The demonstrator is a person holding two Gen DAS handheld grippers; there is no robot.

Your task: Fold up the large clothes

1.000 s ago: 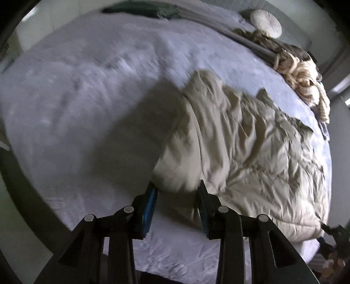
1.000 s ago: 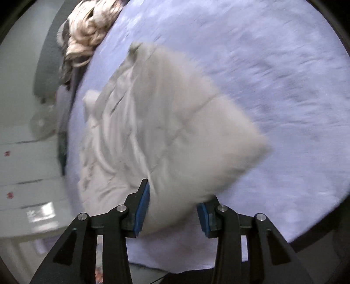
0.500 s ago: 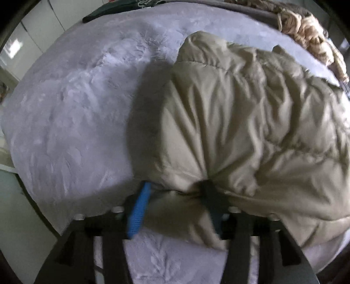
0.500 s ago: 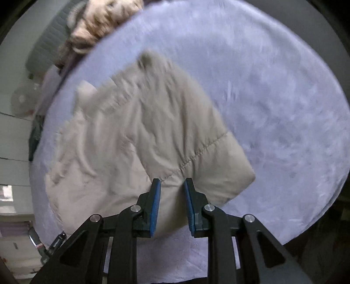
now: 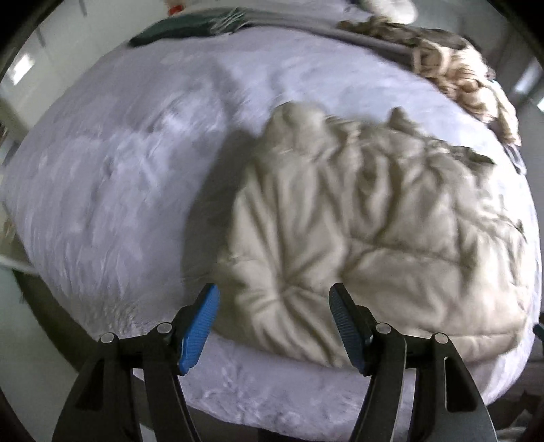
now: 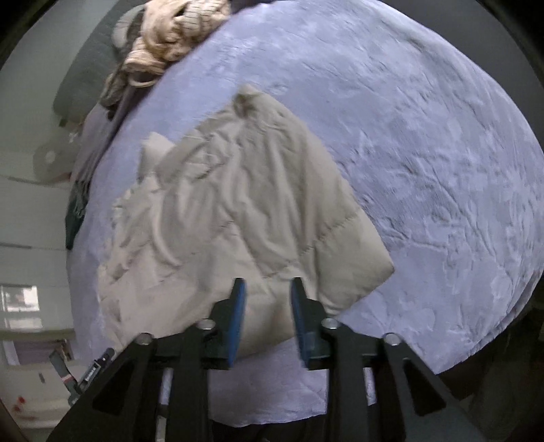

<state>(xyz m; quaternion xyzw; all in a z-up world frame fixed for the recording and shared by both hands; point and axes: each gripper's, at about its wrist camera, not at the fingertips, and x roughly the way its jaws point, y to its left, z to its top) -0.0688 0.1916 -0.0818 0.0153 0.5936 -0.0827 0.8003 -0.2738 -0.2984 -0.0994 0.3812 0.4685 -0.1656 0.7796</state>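
A beige quilted puffer jacket (image 5: pixel 367 231) lies crumpled on a lavender bedspread (image 5: pixel 129 163). My left gripper (image 5: pixel 273 323) is open, its blue pads on either side of the jacket's near corner, not pinching it. In the right wrist view the jacket (image 6: pixel 244 217) lies folded on the bedspread (image 6: pixel 425 153). My right gripper (image 6: pixel 267 318) is open over the jacket's near edge, with a gap between the pads and no cloth pinched.
A cream knitted garment (image 5: pixel 465 78) lies at the far right bed edge, also seen in the right wrist view (image 6: pixel 170 37). A dark green cloth (image 5: pixel 176 30) lies at the far edge. The bed's near edge drops off just beneath both grippers.
Both grippers have opened and let go of the jacket, which now rests on the bed. Both have drawn back slightly toward the near edge.
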